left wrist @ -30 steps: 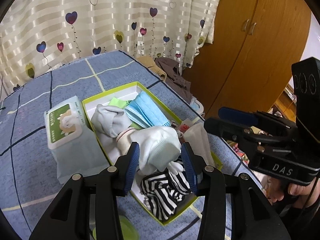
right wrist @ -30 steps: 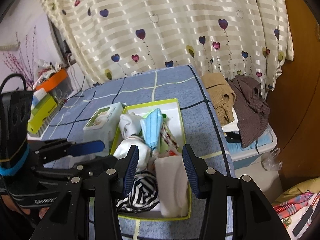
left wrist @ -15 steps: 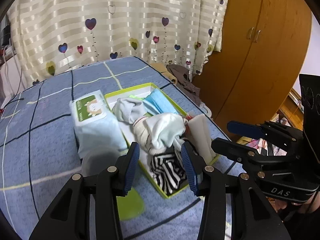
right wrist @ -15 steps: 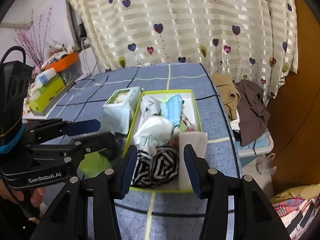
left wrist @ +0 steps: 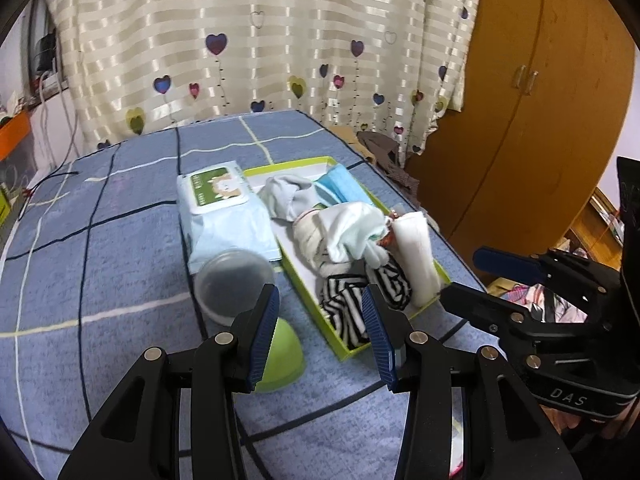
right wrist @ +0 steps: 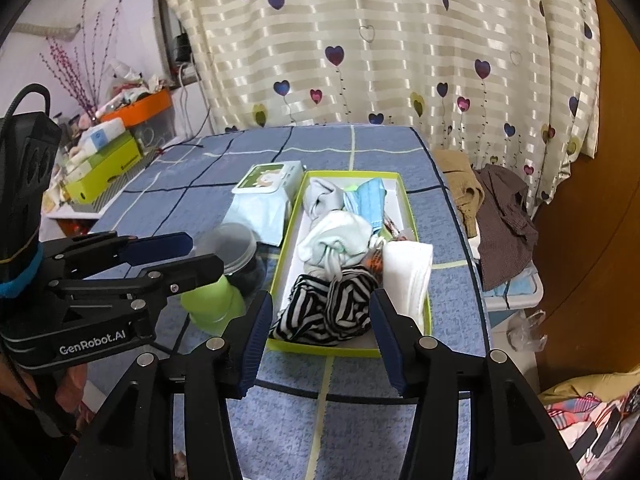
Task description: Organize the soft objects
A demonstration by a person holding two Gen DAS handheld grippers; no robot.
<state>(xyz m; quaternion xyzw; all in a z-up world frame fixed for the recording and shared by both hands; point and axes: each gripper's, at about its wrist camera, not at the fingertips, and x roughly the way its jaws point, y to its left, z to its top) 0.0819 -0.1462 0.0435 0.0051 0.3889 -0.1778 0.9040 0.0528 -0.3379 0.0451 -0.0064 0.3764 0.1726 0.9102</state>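
A green-rimmed box (left wrist: 348, 356) (right wrist: 320, 346) lies on the blue plaid bed. It holds a black-and-white striped cloth (left wrist: 384, 284) (right wrist: 332, 304), a rolled white towel (left wrist: 416, 252) (right wrist: 408, 272), a pale blue sock bundle (left wrist: 344, 232) (right wrist: 336, 236), a grey sock (left wrist: 288, 196) and blue face masks (right wrist: 370, 200). My left gripper (left wrist: 320, 296) hangs open and empty above the box's near left corner. My right gripper (right wrist: 321, 300) hovers short of the box's near end. Its jaws are opening with nothing between them.
A wet-wipes pack (left wrist: 224, 216) (right wrist: 268, 184) lies against the box's left side. In front of it stands a green jar with a clear lid (left wrist: 232, 284) (right wrist: 236, 248). Clothes (right wrist: 500, 216) are heaped beside the bed at the right, by a wooden wardrobe (left wrist: 540, 120).
Both grippers have drawn back from the box, so it looks smaller and the jar has come into view. The right jaws have widened. The things in the box lie as before.
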